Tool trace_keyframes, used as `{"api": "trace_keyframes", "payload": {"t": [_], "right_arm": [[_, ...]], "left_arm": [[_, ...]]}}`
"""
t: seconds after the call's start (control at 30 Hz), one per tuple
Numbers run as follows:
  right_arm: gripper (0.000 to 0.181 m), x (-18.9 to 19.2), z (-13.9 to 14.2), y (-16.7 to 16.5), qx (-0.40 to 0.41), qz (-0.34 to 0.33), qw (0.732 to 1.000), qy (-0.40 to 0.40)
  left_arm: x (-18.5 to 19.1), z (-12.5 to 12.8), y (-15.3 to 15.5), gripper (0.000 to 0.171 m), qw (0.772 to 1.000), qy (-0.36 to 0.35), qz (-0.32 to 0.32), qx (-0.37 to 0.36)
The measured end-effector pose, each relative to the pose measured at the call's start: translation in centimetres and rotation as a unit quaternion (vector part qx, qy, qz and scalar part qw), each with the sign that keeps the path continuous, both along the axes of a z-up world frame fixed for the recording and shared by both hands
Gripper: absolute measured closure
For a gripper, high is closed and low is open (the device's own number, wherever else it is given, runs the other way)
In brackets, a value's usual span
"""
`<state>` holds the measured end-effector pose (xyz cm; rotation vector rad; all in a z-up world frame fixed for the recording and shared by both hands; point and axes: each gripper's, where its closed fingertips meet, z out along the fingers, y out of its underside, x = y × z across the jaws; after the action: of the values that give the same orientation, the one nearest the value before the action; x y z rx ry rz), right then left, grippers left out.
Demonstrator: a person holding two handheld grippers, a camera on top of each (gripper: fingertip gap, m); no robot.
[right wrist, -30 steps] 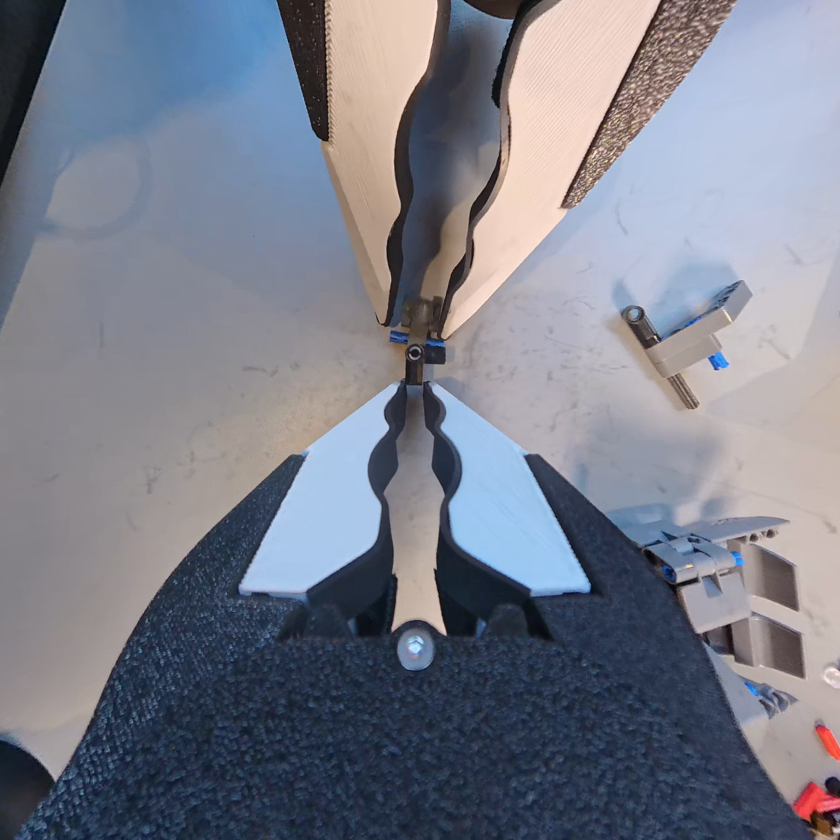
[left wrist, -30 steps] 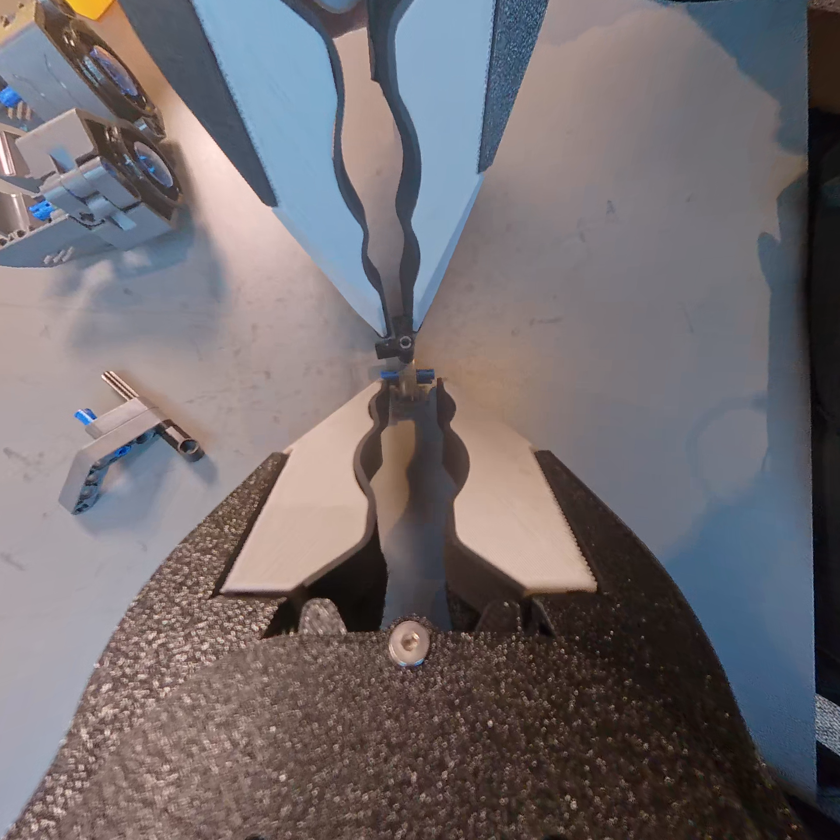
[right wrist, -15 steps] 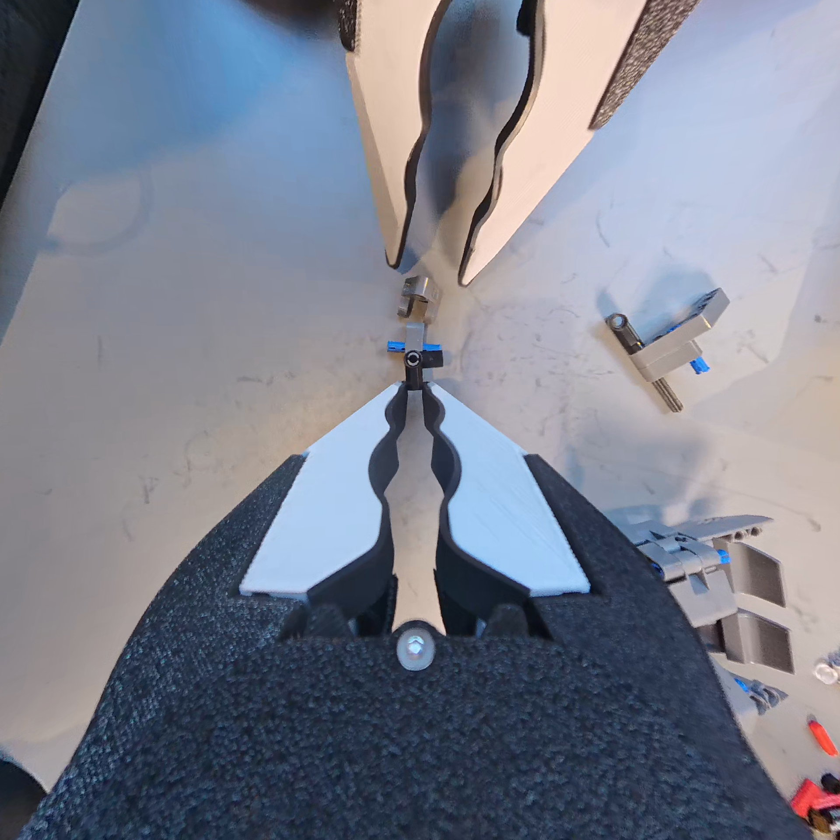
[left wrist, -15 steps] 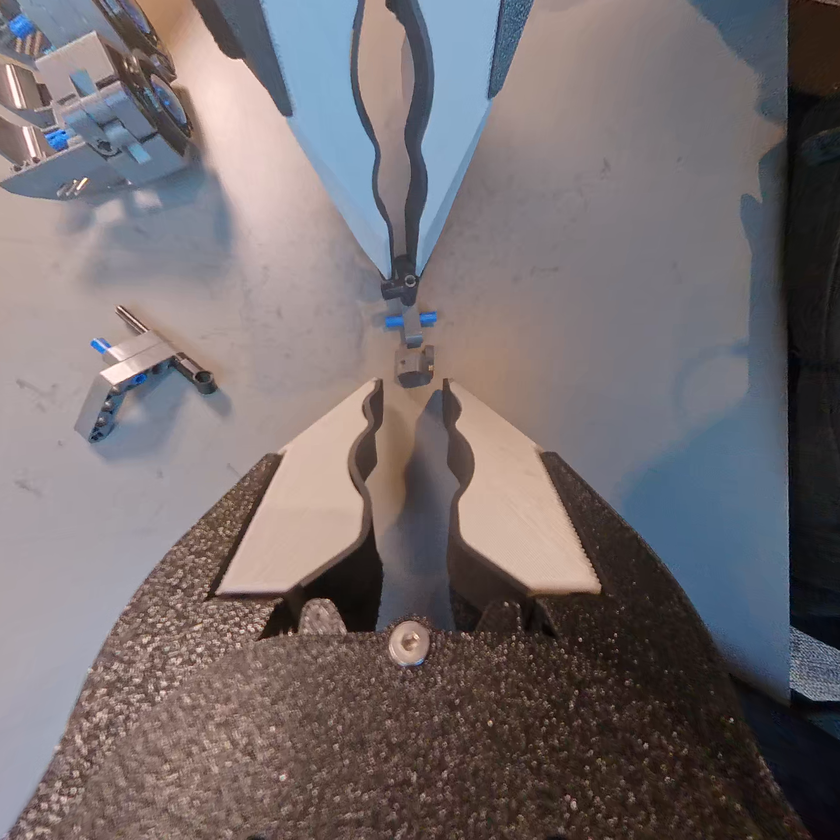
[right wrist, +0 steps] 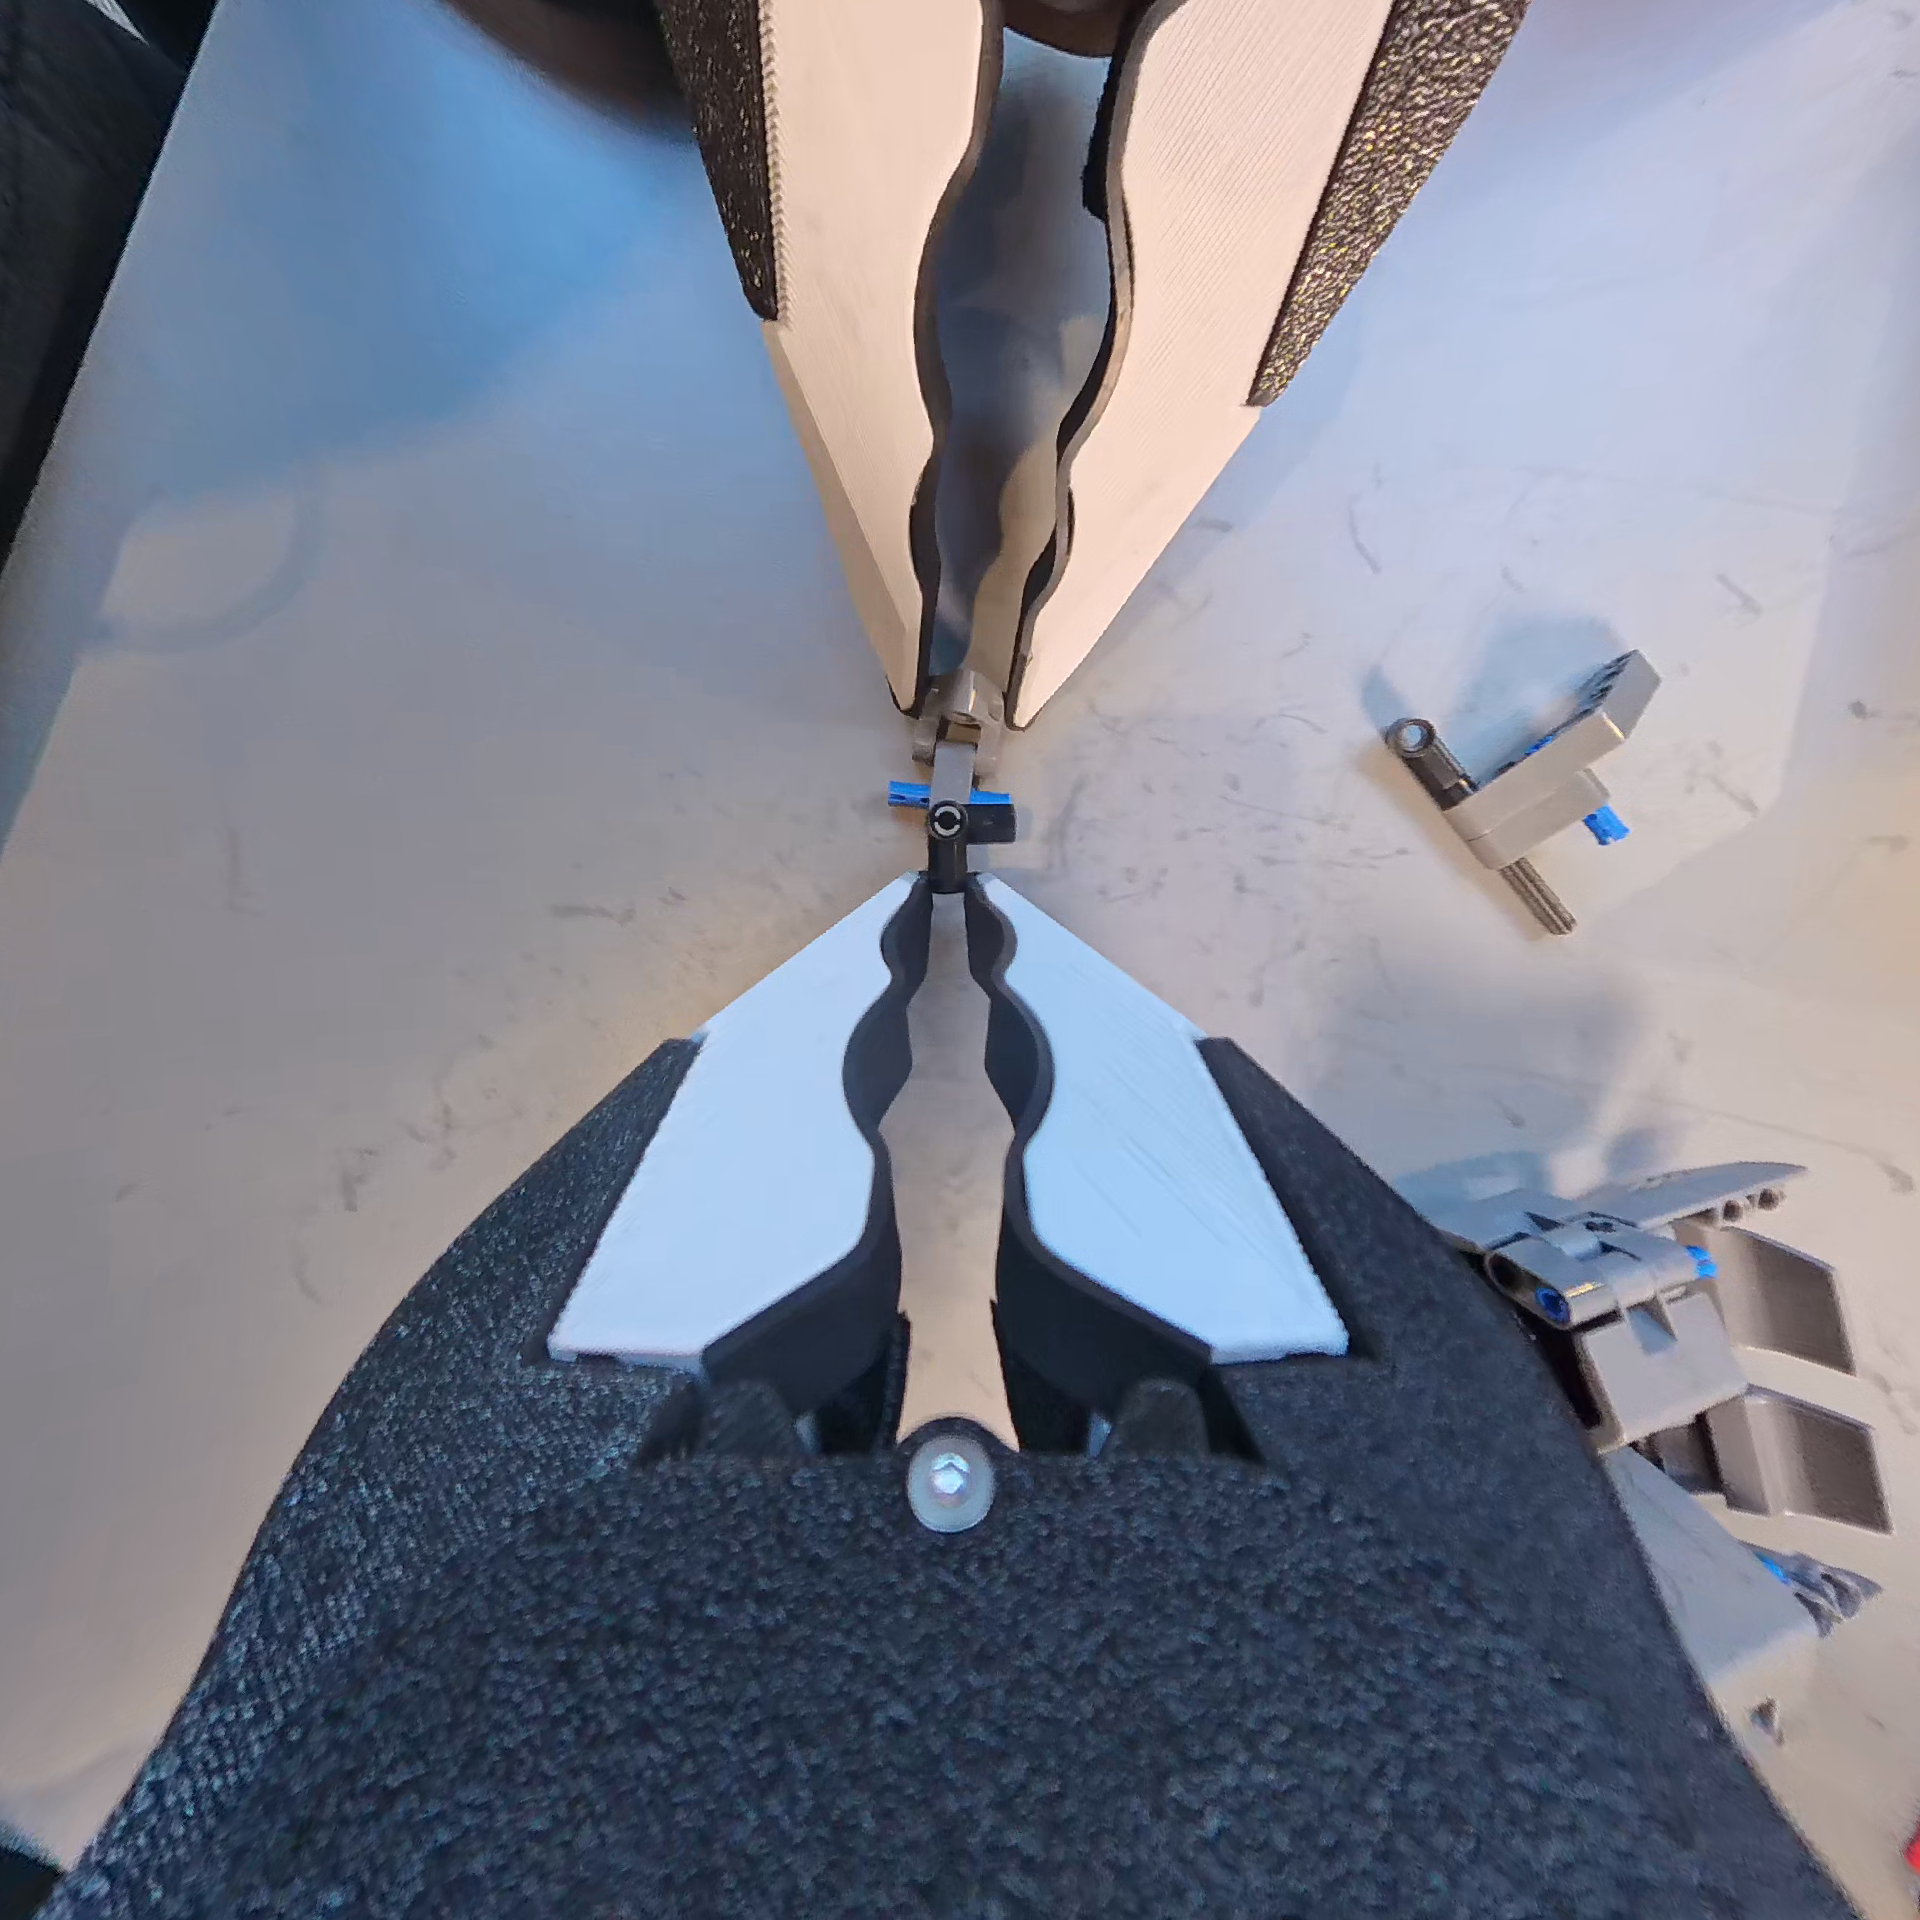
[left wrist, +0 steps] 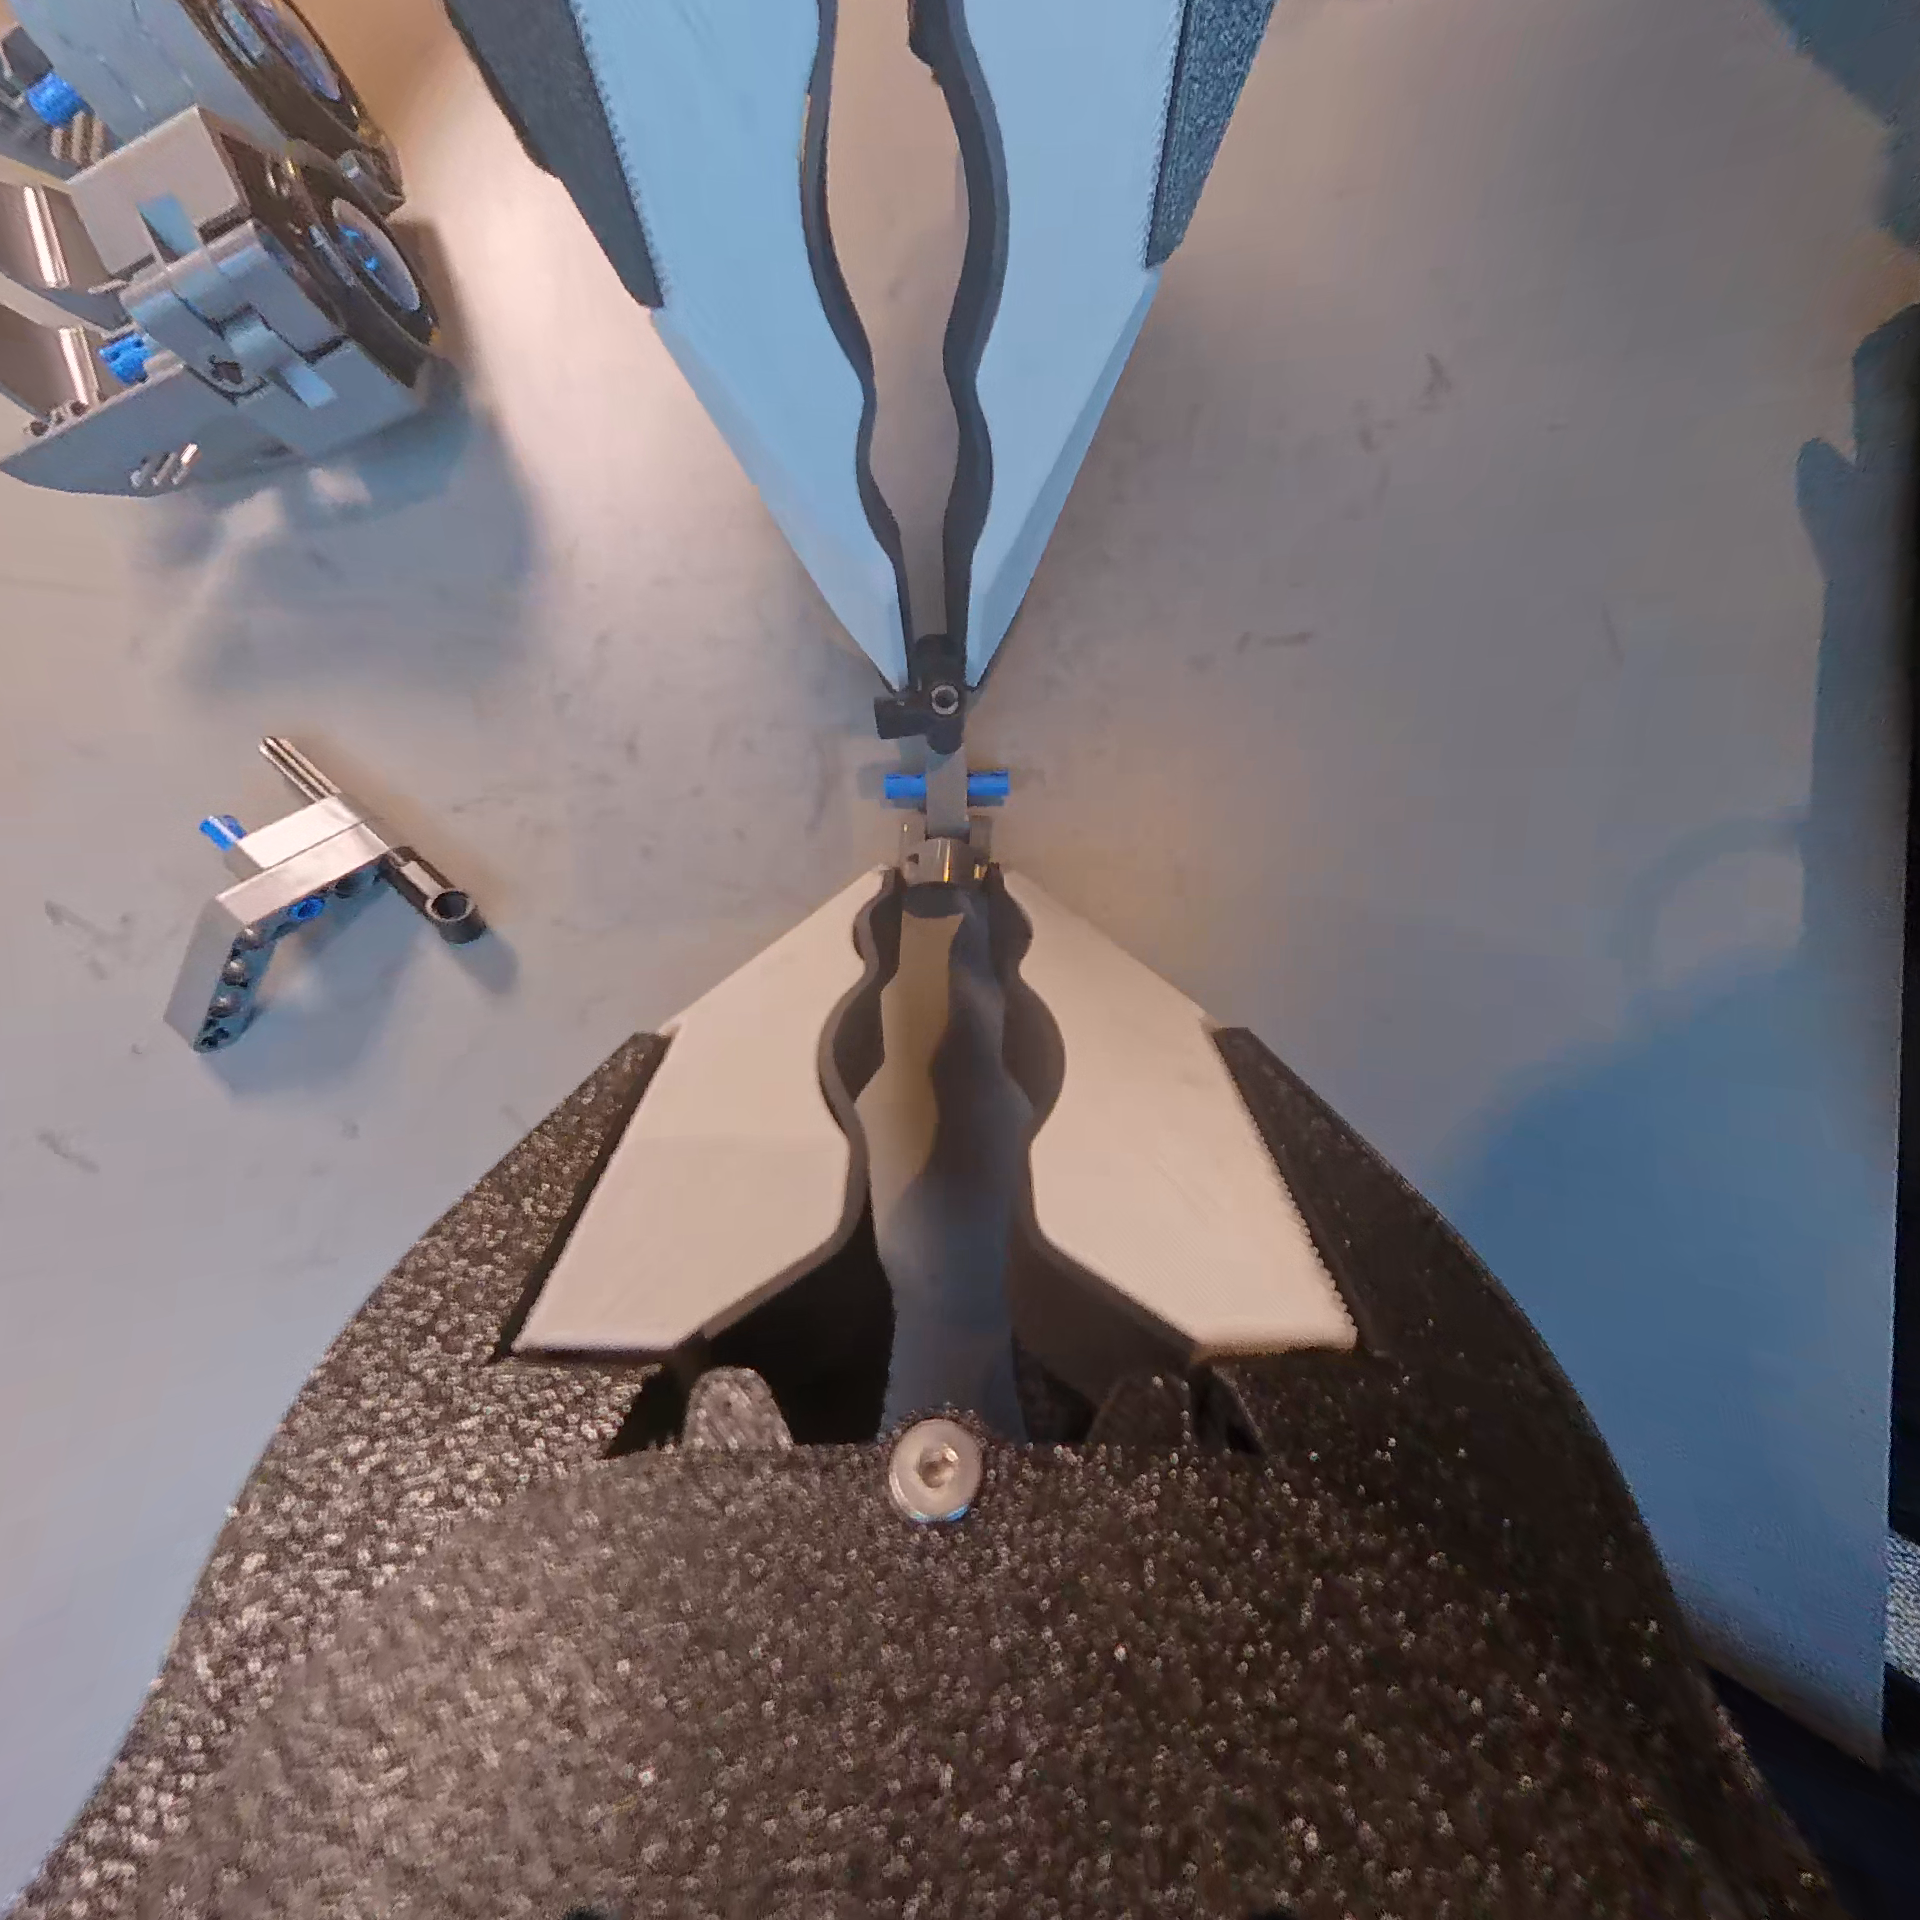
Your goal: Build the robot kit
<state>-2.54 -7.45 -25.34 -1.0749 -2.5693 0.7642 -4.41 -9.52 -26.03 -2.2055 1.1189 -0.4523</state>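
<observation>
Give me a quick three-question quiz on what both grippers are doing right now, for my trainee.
1. True or false: the left gripper is open and empty.
2. Which does the right gripper grip? A) a red peg B) the black connector C) a loose screw
3. Fill in: the pin that crosses the short grey rod between the two grippers is ___ in colour.

Key
1. False: it is shut on a small grey clip, which meets the rod's end.
2. B
3. blue
</observation>
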Motion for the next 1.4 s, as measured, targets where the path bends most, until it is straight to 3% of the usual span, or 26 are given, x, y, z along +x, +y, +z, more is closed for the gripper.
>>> {"api": "trace_keyframes", "payload": {"t": [0.7, 1.0, 1.4], "right_arm": [[0.164, 1.1, 1.4, 1.1, -0.009, -0.043, 0.999, 0.012], [0.165, 4.8, 0.4, 2.0, -0.020, -0.103, 0.994, 0.009], [0.164, 5.1, -0.2, 1.8, -0.017, -0.128, 0.992, 0.016]], "left_arm": [[0.1, 0.5, -0.2, 0.149, 1.000, -0.013, 0.016, -0.001], [0.2, 0.2, -0.2, 0.154, 1.000, -0.009, 0.009, 0.002], [0.5, 0.0, -0.1, 0.156, 1.000, -0.008, 0.010, 0.001]]}}
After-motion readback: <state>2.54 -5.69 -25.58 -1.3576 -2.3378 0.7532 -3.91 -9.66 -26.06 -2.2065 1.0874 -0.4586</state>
